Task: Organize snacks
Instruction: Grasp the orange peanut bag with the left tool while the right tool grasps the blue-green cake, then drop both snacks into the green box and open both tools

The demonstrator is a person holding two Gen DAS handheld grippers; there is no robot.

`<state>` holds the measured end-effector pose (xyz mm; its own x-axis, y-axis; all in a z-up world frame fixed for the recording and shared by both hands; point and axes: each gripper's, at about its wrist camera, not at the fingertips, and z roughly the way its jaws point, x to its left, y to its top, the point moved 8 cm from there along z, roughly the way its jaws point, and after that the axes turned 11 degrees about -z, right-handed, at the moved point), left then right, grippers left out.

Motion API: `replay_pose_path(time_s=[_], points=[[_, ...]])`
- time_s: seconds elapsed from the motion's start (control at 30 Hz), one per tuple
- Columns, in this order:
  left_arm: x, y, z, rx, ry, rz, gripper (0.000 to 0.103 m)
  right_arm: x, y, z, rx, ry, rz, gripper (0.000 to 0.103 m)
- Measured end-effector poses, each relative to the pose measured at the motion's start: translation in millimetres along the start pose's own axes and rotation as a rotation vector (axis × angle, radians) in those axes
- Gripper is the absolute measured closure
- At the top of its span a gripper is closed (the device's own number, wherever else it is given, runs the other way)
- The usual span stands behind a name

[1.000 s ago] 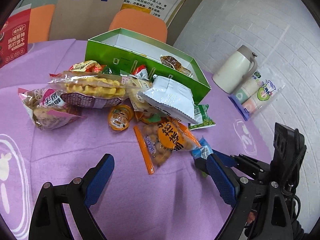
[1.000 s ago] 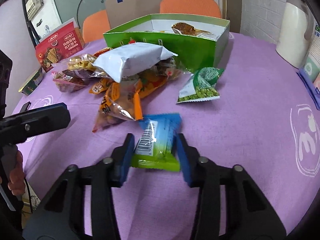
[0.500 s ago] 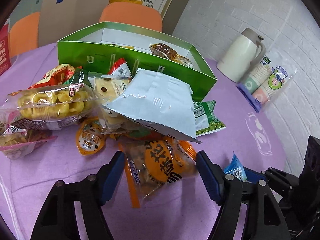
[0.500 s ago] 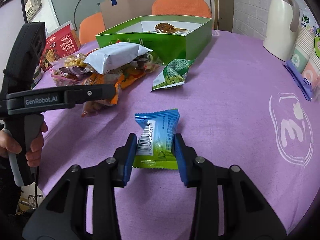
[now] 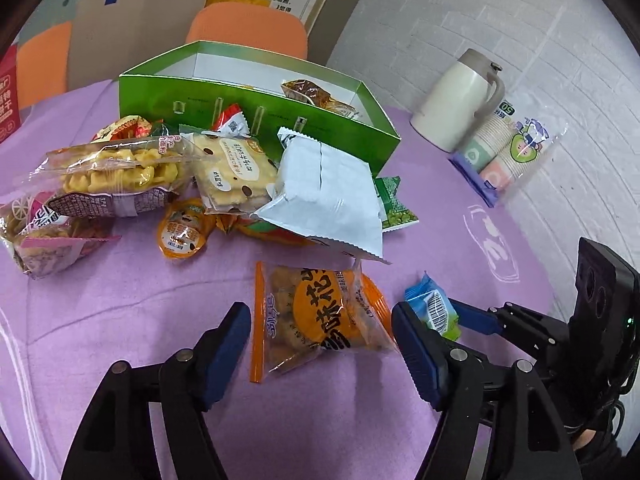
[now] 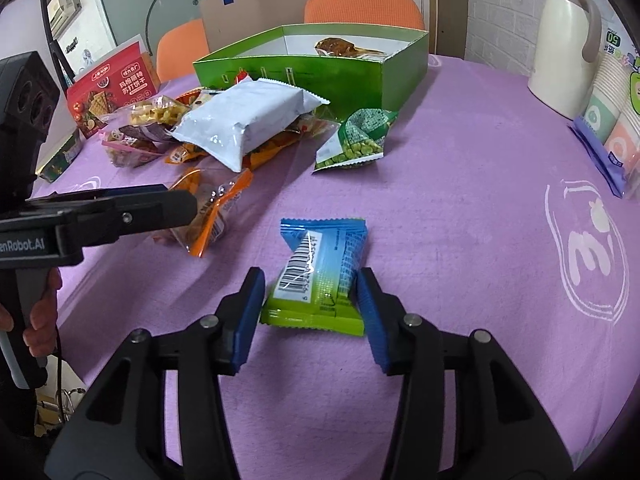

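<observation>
Left tongs [image 5: 320,332]: jaws spread wide, one blue pad on each side of the orange peanut packet [image 5: 320,316]. A gap shows between the left pad and the packet; the right pad sits at the packet's edge, and contact there cannot be confirmed. The packet lies flat on the purple table [image 5: 120,300], nearer than the main pile.

Right tongs [image 6: 310,304]: jaws partly closed around the blue-and-green packet [image 6: 320,276], barcode side up. Both pads stand against the packet's sides at its near, green end. The packet rests on the table [image 6: 460,240]; whether it is firmly clamped cannot be determined. In the left wrist view the same packet [image 5: 432,308] lies just right of the orange peanut packet.

Snack pile: located at the far left of the table, against the near wall of the green box [image 5: 260,120].
- White pouch [image 5: 324,192] lies on top of other packets.
- Green pea packet [image 6: 356,140] lies to the right of the pouch, apart from it in the right wrist view.
- Clear bag of yellow snacks [image 5: 116,172] lies at the left of the pile.

The green box is open at the top and holds one brown packet [image 6: 340,48] at its far side.

A cream jug [image 5: 460,100] and a sleeve of paper cups [image 5: 508,148] stand at the far right.
</observation>
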<state>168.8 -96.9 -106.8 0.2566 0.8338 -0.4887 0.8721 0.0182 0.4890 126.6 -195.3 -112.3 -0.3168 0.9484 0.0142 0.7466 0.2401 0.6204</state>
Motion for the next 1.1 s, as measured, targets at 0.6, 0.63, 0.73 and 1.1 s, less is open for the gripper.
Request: replay_pose_path(time_s=[0.6, 0.63, 0.73, 1.1], points=[[5, 0, -3, -0.005, -0.049, -0.046, 0.058, 2, 4, 1, -0.003, -0.032, -0.003, 0.058], [5, 0, -7, -0.011, -0.054, -0.047, 0.058, 3, 4, -2, -0.007, -0.029, -0.006, 0.058], [2, 1, -26, -0.035, -0.082, -0.045, 0.058, 5, 11, -14, -0.034, -0.032, -0.015, 0.059], [-30, 96, -91, -0.223, -0.088, 0.02, 0.058, -4, 90, -58, -0.212, -0.047, -0.046, 0.059]])
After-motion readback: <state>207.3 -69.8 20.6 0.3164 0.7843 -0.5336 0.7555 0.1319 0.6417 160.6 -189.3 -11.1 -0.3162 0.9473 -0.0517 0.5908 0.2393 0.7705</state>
